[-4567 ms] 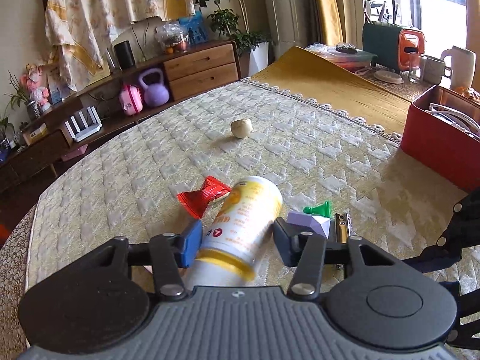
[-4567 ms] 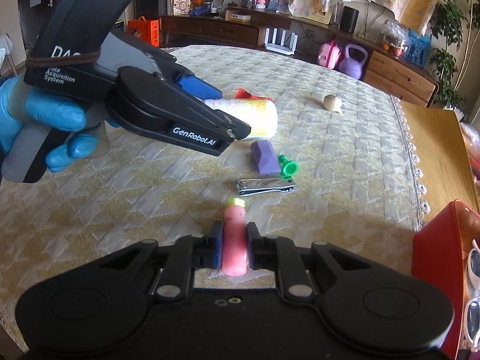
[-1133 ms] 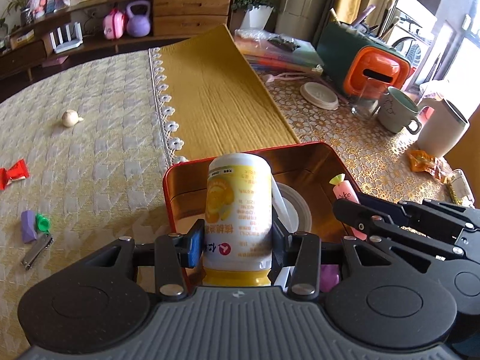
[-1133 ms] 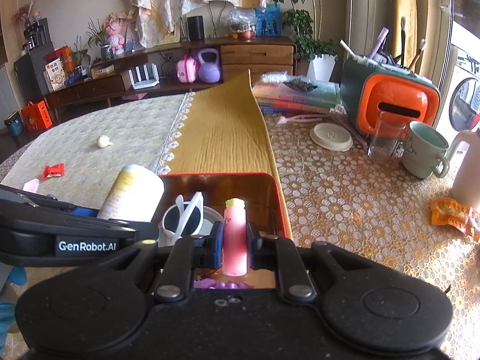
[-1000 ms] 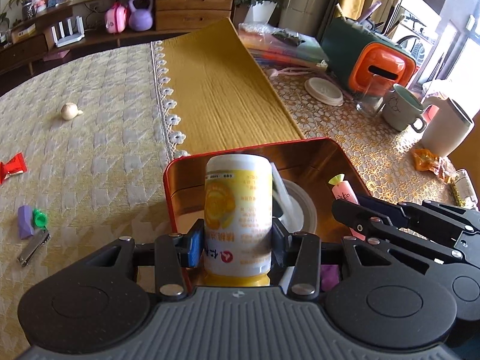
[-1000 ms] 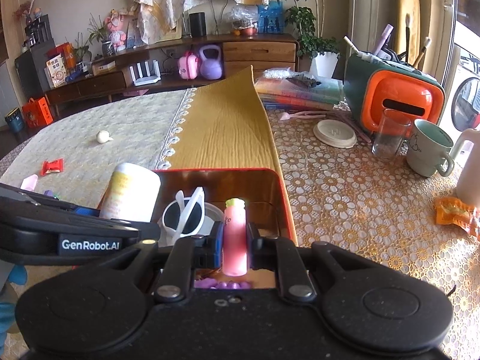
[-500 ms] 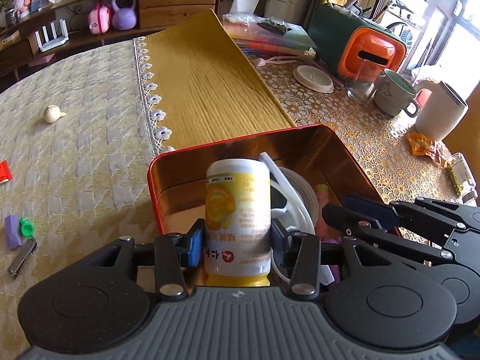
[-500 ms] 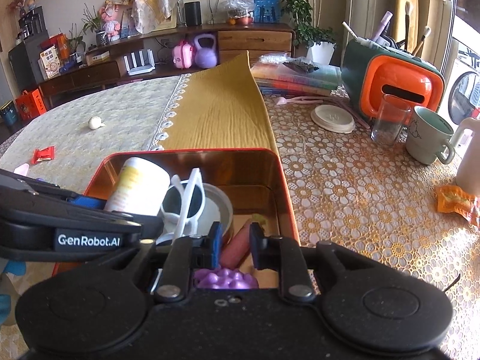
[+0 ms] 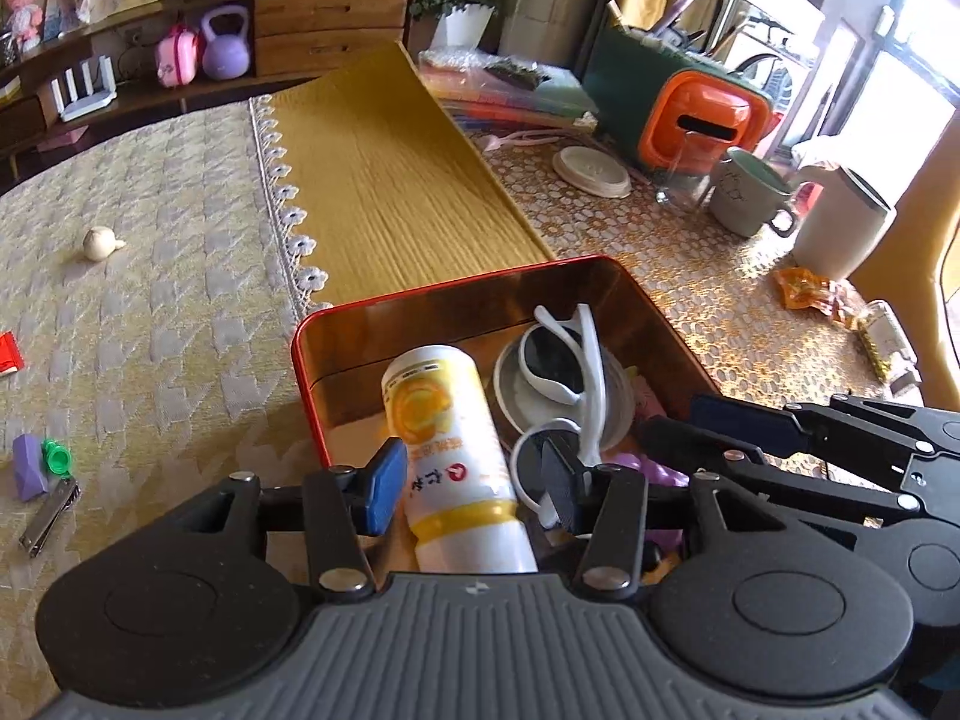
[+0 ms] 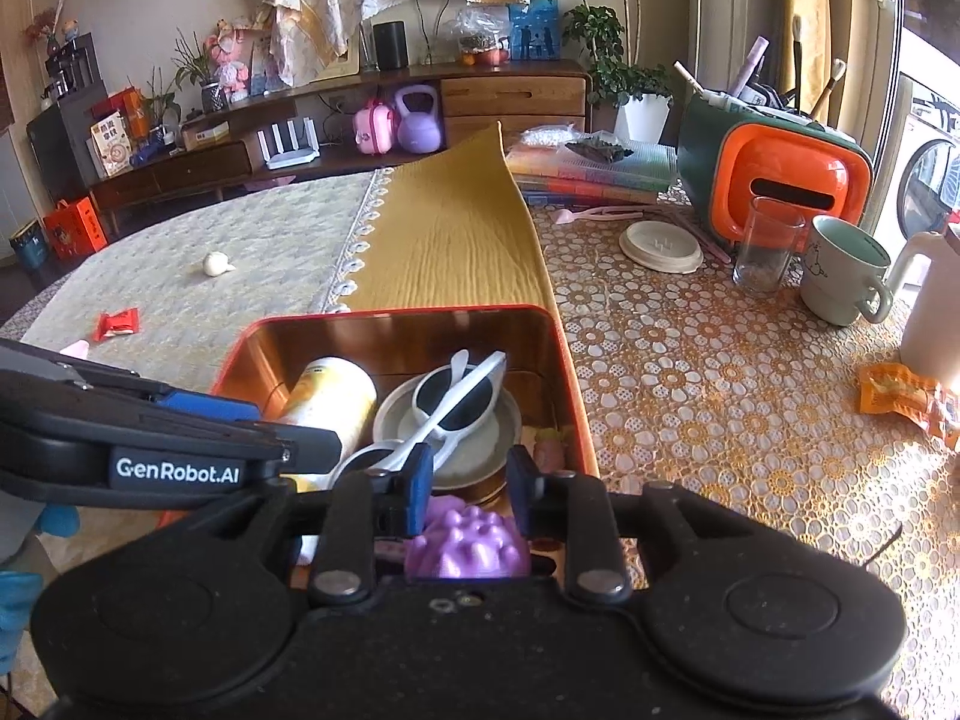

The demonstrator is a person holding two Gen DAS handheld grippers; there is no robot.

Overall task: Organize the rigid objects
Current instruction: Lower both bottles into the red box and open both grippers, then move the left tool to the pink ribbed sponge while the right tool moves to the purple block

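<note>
A red tin (image 9: 456, 294) with a coppery inner wall sits open on the counter. Inside it, a white-and-yellow bottle (image 9: 456, 450) lies tilted along the left side, its yellow band toward the near end. To its right a grey-white saucer (image 10: 480, 450) rests on the floor of the tin with white-framed sunglasses (image 9: 564, 360) propped across it, dark lenses showing. A pink tube (image 10: 549, 447) lies against the right wall, and a knobbly purple piece (image 10: 468, 546) sits at the near end. Out on the cloth remain a garlic bulb (image 9: 99, 242), a red wrapper (image 10: 117, 323), a purple block (image 9: 29, 465), a green cap (image 9: 57, 457) and nail clippers (image 9: 49, 516).
</note>
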